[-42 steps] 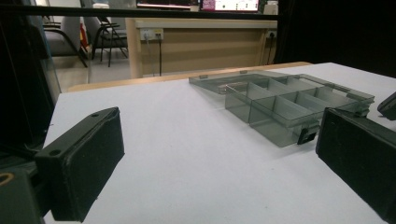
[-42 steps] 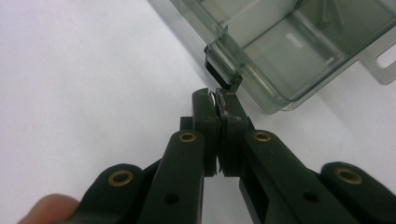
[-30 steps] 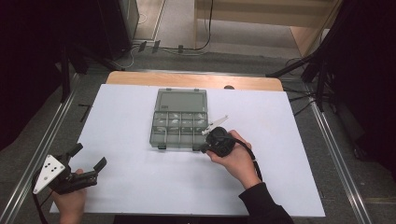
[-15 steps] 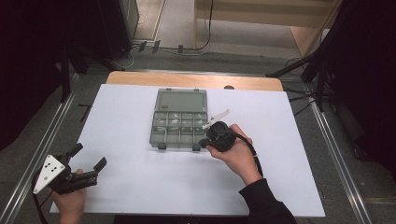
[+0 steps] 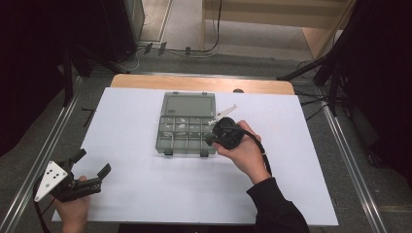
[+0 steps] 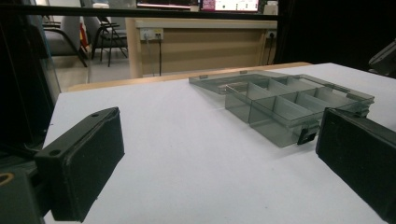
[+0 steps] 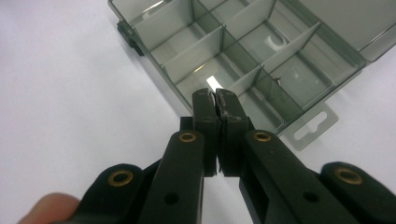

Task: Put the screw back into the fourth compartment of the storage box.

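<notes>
A smoky clear compartment box (image 5: 187, 124) lies open in the middle of the white table, its lid folded flat on the far side. My right gripper (image 5: 210, 141) hovers over the box's near right corner, pointing down. In the right gripper view its jaws (image 7: 215, 95) are pressed together above a front compartment of the box (image 7: 243, 51). A small white bit (image 7: 212, 83) shows just past the tips; I cannot tell if it is held. My left gripper (image 5: 92, 162) rests open at the table's near left corner, and its view (image 6: 219, 154) frames the box (image 6: 289, 100) from afar.
The white table sheet (image 5: 145, 194) has a wooden strip (image 5: 201, 83) along its far edge. Metal rails (image 5: 43, 160) run down both sides of the table. Small pale pieces (image 7: 275, 43) lie in some compartments. Dark stands and cables sit on the floor beyond.
My right hand has lifted a little and drifted toward the far side over the box, jaws still shut. The left hand has stayed where it was.
</notes>
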Available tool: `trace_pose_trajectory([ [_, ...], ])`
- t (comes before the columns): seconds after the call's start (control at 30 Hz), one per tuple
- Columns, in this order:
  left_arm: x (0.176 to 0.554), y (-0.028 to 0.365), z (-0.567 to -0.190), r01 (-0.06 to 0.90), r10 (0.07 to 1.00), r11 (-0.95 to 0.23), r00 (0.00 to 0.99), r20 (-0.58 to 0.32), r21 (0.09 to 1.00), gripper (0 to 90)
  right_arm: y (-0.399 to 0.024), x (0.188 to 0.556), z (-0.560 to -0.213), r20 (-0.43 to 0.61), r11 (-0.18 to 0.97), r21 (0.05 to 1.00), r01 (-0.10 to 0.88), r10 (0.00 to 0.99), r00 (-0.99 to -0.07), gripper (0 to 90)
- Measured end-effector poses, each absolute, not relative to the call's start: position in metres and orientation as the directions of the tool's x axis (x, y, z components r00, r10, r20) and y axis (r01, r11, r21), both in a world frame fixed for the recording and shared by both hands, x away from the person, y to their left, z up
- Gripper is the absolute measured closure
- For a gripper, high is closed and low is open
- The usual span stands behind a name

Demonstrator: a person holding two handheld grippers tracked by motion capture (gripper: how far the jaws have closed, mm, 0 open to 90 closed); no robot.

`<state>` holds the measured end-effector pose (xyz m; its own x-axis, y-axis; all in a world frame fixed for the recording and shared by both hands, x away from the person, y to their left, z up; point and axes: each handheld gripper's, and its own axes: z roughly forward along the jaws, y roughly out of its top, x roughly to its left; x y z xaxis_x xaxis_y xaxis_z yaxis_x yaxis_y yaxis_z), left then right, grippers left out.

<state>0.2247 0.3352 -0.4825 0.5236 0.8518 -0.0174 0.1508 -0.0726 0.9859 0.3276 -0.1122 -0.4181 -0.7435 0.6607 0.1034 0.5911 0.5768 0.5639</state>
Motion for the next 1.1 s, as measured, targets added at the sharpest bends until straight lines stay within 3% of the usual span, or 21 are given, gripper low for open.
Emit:
trace_pose_trajectory([
  [1.1, 0.225, 0.335, -0.482, 0.151, 0.851, -0.073, 0.525, -0.018, 0.986, 1.2, -0.109, 0.361, -0.409, 0.091, 0.547, 0.568, 0.615, 0.701, -0.708, 89.8],
])
